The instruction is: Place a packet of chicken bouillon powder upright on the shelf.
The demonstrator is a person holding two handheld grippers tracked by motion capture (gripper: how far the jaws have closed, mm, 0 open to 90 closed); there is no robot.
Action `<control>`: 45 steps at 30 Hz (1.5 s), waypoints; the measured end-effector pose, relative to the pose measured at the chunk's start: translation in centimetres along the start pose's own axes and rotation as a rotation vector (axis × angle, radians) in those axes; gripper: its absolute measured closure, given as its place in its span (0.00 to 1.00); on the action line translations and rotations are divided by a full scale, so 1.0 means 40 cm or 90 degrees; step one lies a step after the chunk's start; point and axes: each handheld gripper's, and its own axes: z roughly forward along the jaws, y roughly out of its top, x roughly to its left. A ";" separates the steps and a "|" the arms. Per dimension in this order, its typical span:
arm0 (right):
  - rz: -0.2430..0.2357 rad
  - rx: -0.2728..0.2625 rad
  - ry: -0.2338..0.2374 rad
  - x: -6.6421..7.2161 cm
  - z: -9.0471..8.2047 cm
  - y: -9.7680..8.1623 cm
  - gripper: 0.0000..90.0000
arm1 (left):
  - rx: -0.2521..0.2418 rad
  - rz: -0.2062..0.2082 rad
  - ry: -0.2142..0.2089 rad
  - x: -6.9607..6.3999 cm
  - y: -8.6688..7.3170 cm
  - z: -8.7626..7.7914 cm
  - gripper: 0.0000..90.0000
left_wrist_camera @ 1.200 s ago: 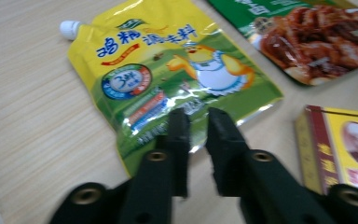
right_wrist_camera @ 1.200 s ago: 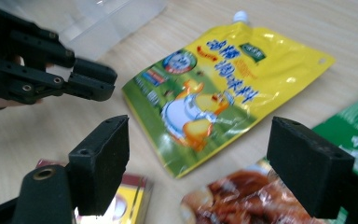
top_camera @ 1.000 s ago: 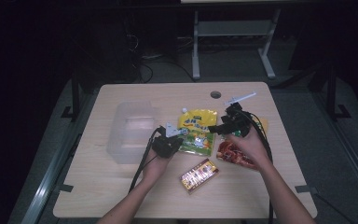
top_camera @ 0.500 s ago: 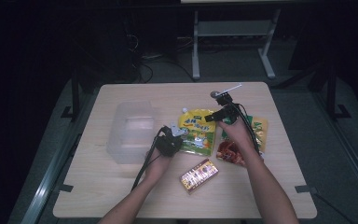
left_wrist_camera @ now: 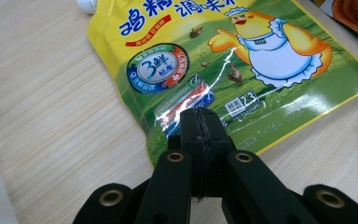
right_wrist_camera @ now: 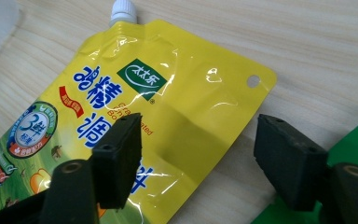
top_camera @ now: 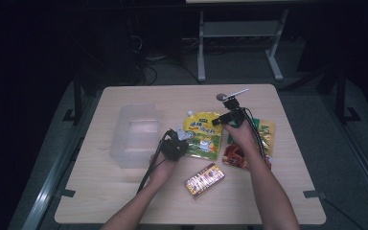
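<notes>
High view showed a person at a pale wooden worktop, a two-jaw gripper in each hand, working over a glossy yellow-and-green spouted stand-up pouch that lay flat near the worktop's middle, its white screw cap toward the far edge. The left gripper was clenched, jaws pressed together with nothing between them, its tip resting over the pouch's lower near corner. The right gripper stood released, and its jaws had just been closing, straddling the pouch's upper corner beside the punched hang hole without yet pressing it.

Judging by its sheen and creases, the pouch was soft, slippery film, likely to sag and slide; the flat sealed edge near the hang hole, or the stiff spout, looked the surest hold.

Printed on it were large blue Chinese characters, a green logo badge, a round "3鲜" seal, a cartoon chicken in an apron, and "2.3".

Nearby lay a clear plastic tub, a green-and-red snack bag and a red-and-gold packet.
</notes>
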 end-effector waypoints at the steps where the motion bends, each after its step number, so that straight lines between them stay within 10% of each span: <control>1: 0.005 0.003 0.002 -0.002 0.005 -0.001 0.40 | 0.000 0.001 0.001 -0.001 0.000 0.000 1.00; 17: 0.043 0.008 0.049 -0.021 0.022 -0.008 0.55 | 0.010 0.018 0.004 -0.003 0.006 0.004 1.00; 31: 0.023 0.010 0.066 -0.003 0.021 -0.008 0.99 | 0.007 0.020 0.001 -0.004 0.007 0.005 1.00; 45: -0.013 -0.036 0.077 0.027 -0.045 -0.004 1.00 | -0.015 0.011 -0.025 -0.010 0.007 -0.023 0.82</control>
